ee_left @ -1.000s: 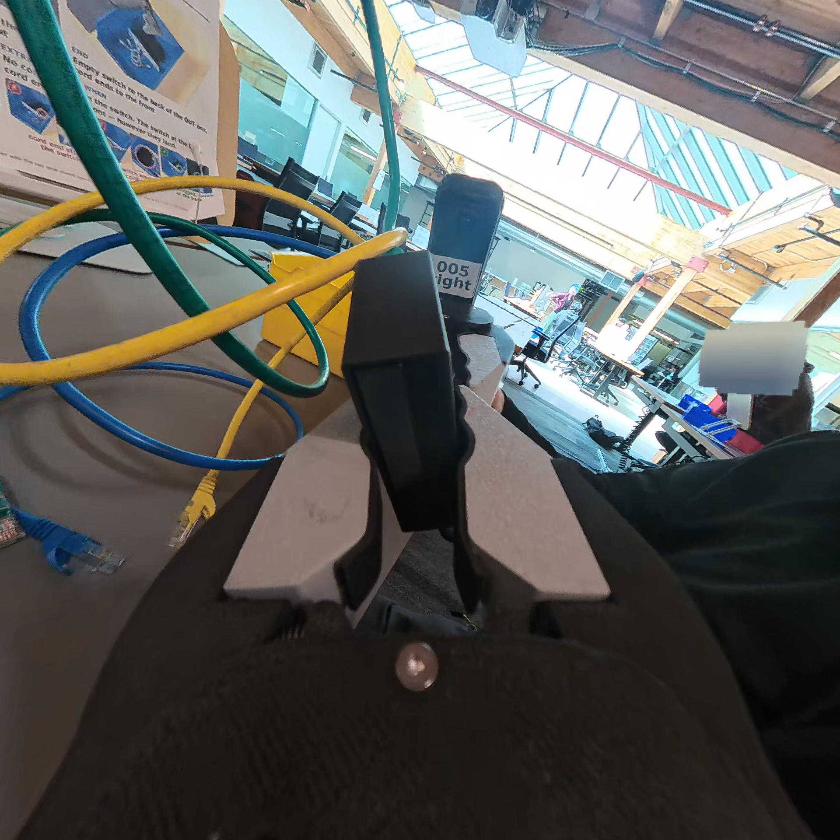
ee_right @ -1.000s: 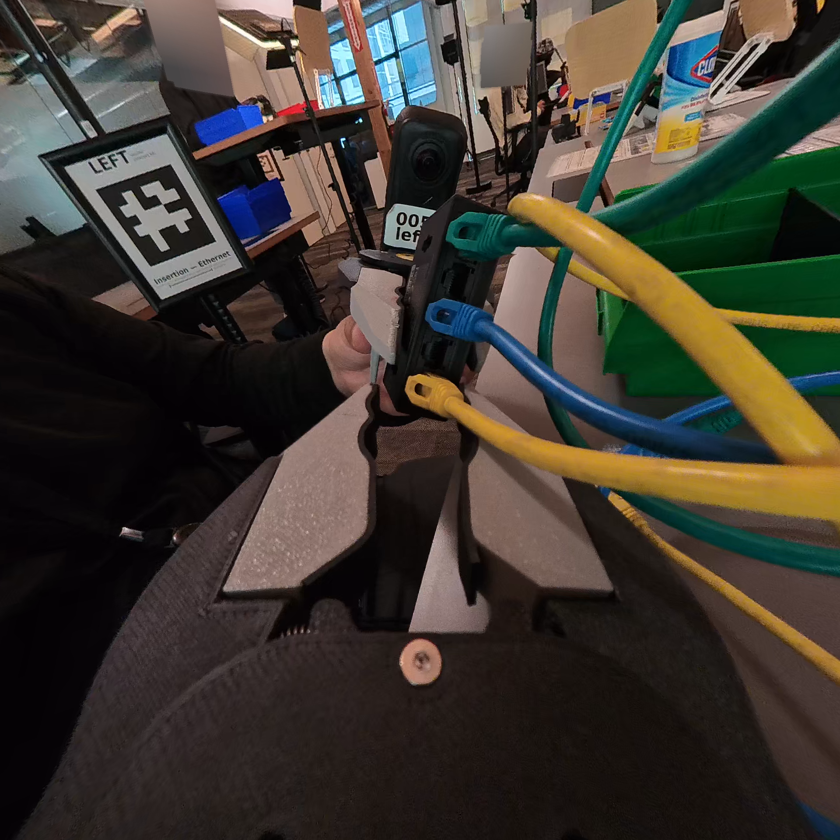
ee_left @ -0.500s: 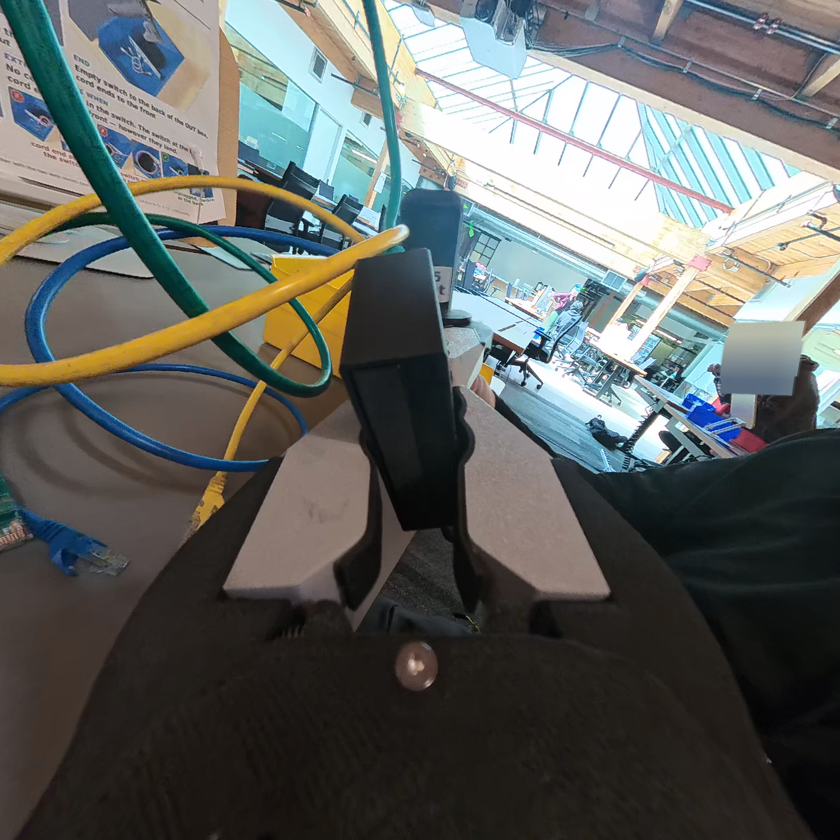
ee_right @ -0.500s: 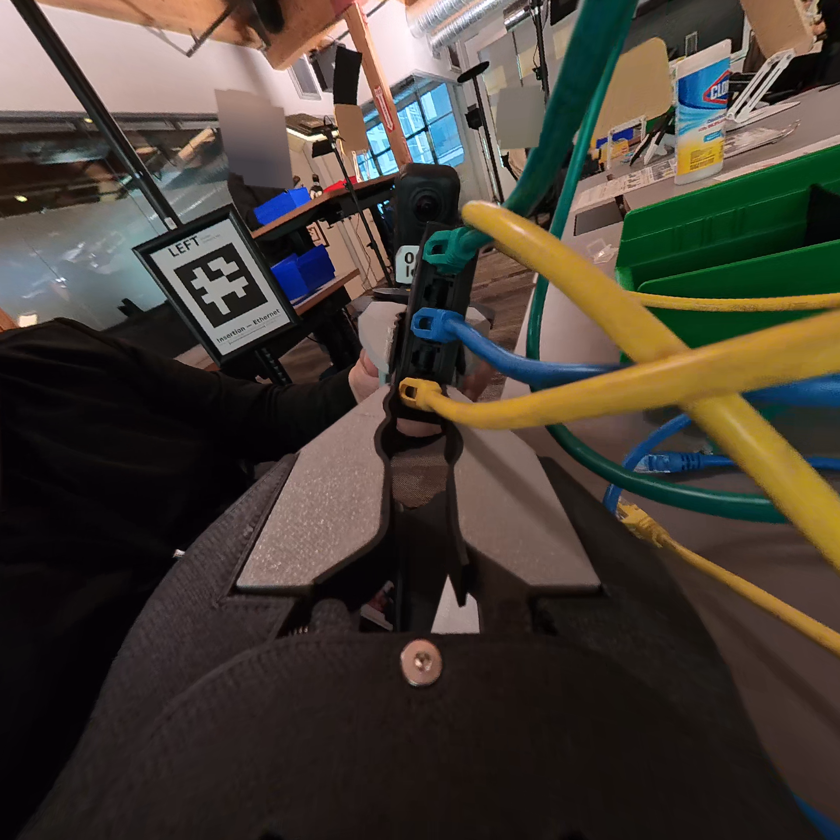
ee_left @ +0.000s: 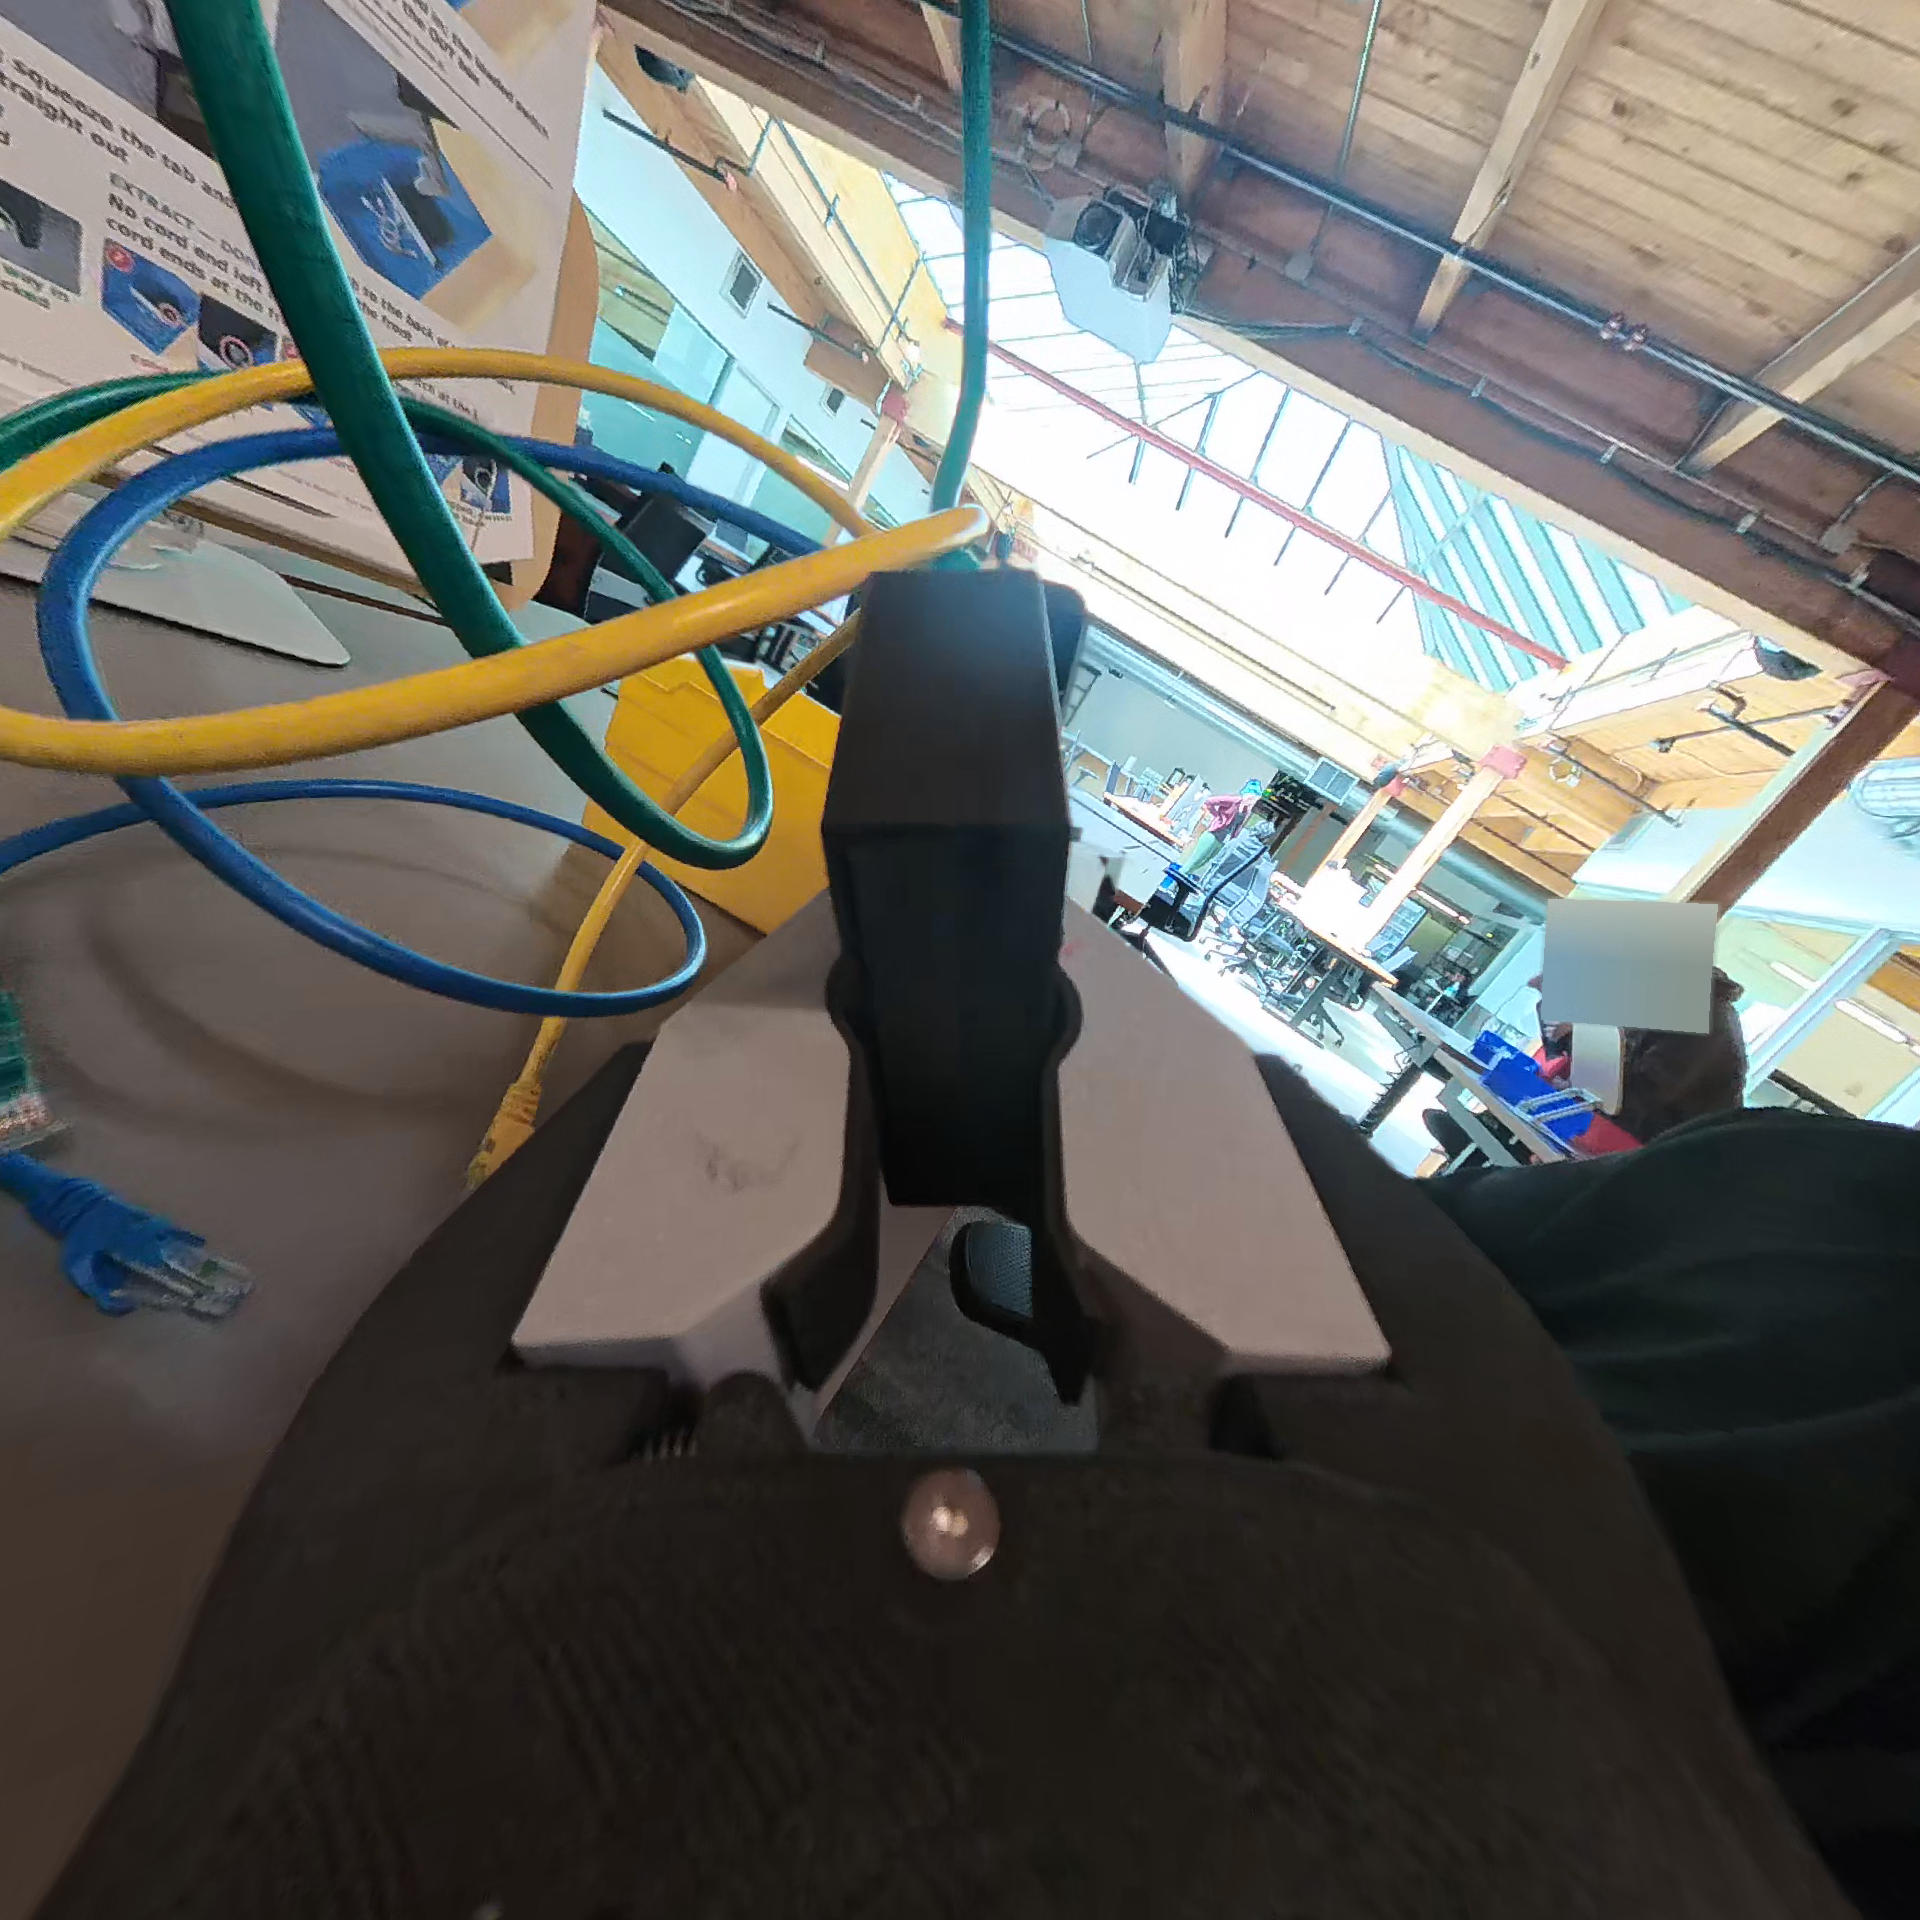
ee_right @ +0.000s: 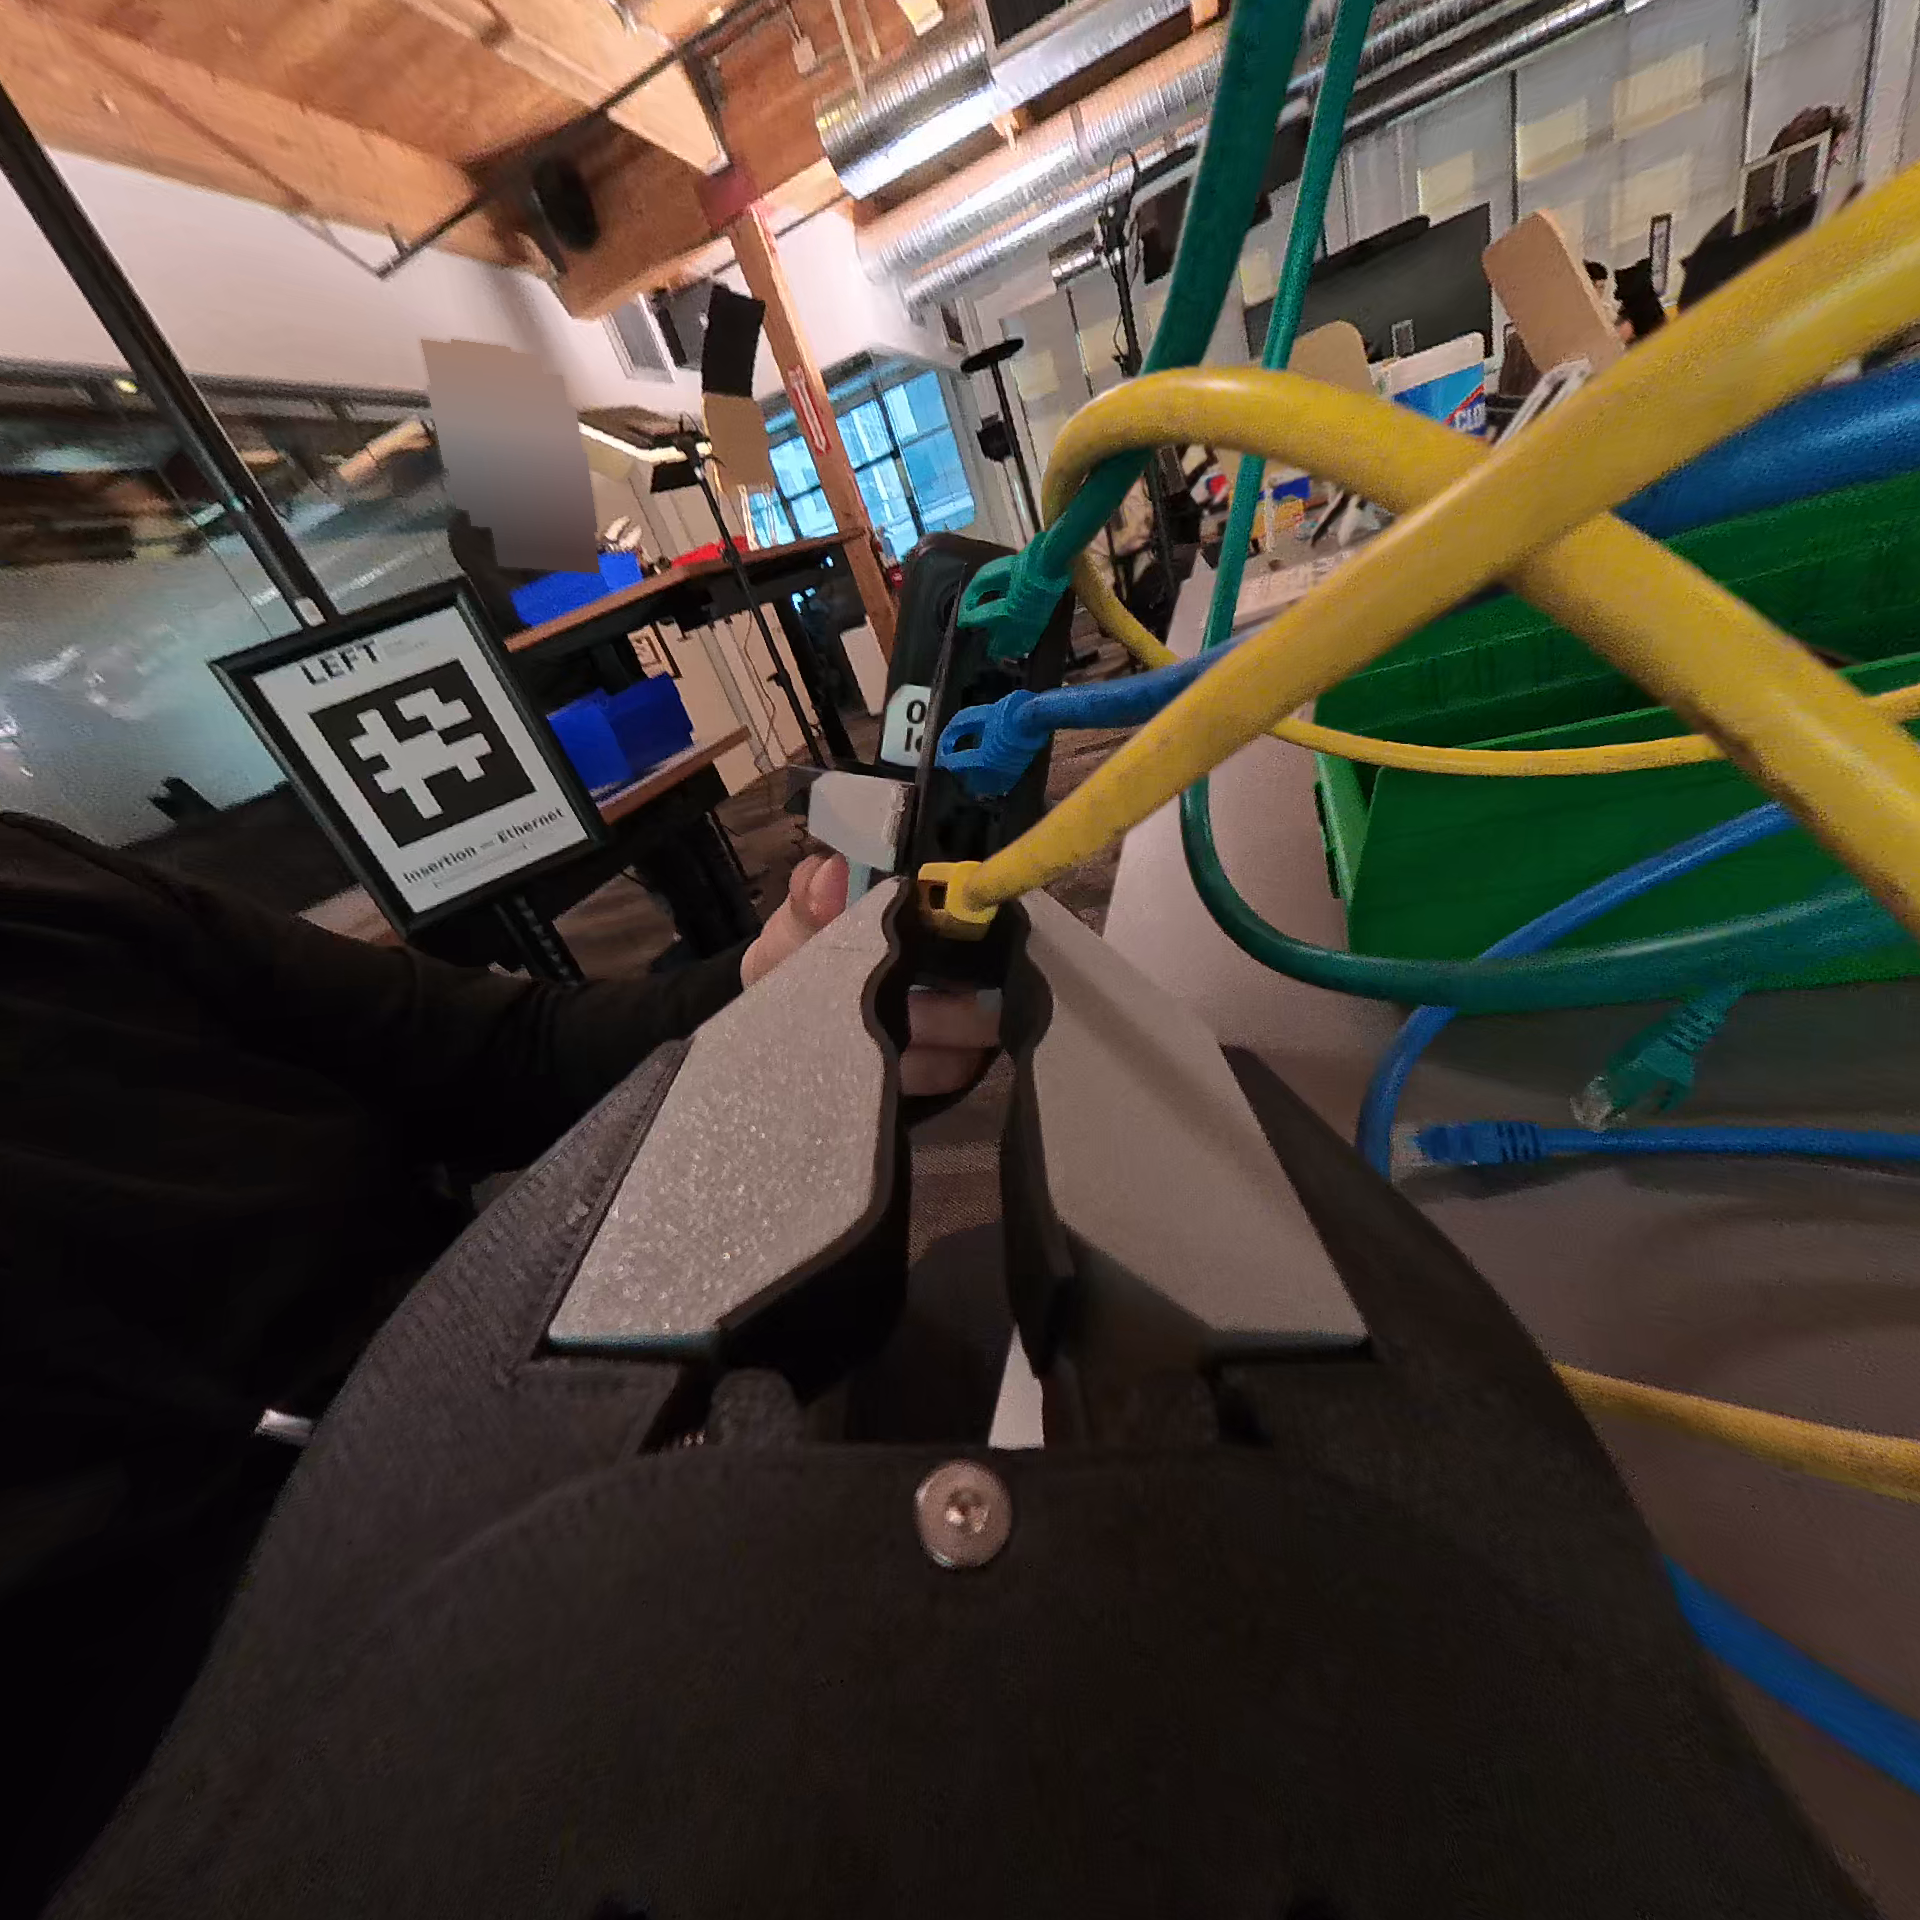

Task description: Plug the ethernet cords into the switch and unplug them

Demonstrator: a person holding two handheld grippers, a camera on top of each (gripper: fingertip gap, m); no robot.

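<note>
A: Three cords, green [ee_right: 1023,592], blue [ee_right: 992,732] and yellow [ee_right: 951,899], sit plugged in the switch [ee_left: 948,831], held up off the table [ee_left: 260,1039]

B: yep, left gripper [ee_left: 951,997] is clamped on the switch. Right gripper [ee_right: 951,935] is narrow around the yellow plug, can't tell if it's actually pinching. Loose ends lie near the green bin [ee_right: 1558,831]

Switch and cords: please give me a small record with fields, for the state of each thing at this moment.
switch: black box, held upright in the air
left gripper: shut on the switch
right gripper: open, fingertips on both sides of the yellow plug
green plug: in the top port
blue plug: in a middle port
yellow plug: in the bottom port
loose ends: blue connector and yellow connector lying on the table
</note>
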